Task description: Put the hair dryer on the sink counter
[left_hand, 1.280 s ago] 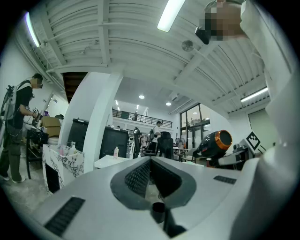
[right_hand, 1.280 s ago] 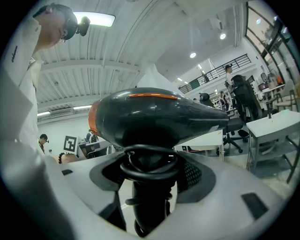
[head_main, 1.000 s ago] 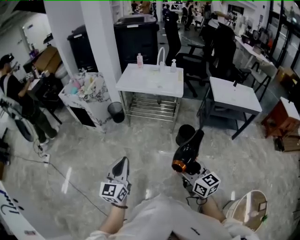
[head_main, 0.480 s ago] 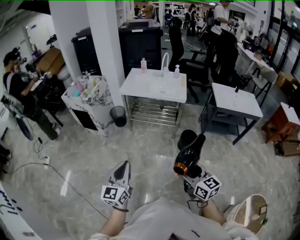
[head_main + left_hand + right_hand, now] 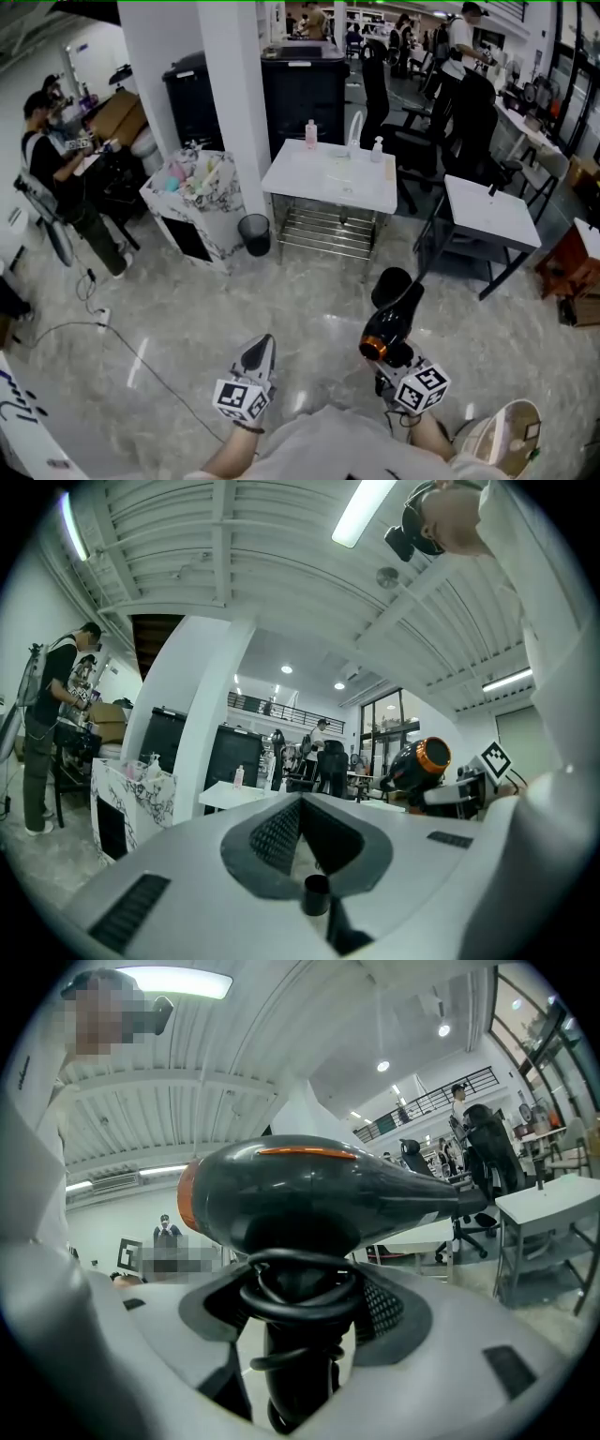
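Observation:
A black hair dryer (image 5: 389, 314) with an orange rear ring sits upright in my right gripper (image 5: 392, 353), whose jaws are shut on its handle with the cord coiled round it (image 5: 298, 1307). In the right gripper view the dryer's body (image 5: 309, 1194) fills the middle, nozzle pointing right. My left gripper (image 5: 257, 357) hangs at lower centre, jaws together, holding nothing (image 5: 300, 832). The white sink counter (image 5: 323, 180) with a faucet (image 5: 354, 127) and bottles stands ahead across the floor. From the left gripper view the dryer (image 5: 417, 764) shows at the right.
A white pillar (image 5: 239, 94), a cluttered marble-patterned cart (image 5: 192, 192) and a small bin (image 5: 253, 232) stand left of the counter. A white table (image 5: 492, 214) and office chairs (image 5: 469, 122) are to the right. A seated person (image 5: 56, 159) is at far left; a cable (image 5: 112, 337) runs over the floor.
The whole scene has slid right and down in the head view as the view turns; the counter sits nearer the centre. Both grippers keep their grip and pose.

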Action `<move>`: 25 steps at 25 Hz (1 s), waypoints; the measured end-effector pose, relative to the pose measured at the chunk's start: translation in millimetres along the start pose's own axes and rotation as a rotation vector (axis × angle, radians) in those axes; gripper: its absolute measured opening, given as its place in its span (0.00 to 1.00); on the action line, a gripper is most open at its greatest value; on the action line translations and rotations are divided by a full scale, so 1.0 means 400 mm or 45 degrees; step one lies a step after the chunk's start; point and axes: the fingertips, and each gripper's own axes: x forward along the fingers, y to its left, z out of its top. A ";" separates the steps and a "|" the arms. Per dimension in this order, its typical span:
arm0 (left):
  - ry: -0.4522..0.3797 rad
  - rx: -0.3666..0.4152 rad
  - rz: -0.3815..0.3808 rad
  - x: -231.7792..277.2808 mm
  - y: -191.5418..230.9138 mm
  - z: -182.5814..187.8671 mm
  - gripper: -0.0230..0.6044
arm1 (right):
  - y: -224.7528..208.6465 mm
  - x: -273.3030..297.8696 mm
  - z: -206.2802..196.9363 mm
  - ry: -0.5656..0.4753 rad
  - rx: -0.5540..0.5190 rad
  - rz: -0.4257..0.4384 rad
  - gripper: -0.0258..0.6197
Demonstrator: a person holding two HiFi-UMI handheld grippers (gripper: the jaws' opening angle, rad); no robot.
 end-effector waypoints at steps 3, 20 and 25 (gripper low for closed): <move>0.004 -0.014 0.005 -0.007 0.022 -0.012 0.07 | 0.010 0.021 -0.014 0.024 0.005 0.014 0.52; 0.007 0.019 0.053 0.271 0.148 0.004 0.07 | -0.161 0.281 0.059 0.033 -0.021 0.105 0.52; 0.015 0.026 0.036 0.435 0.173 0.026 0.07 | -0.271 0.375 0.132 0.028 -0.047 0.121 0.52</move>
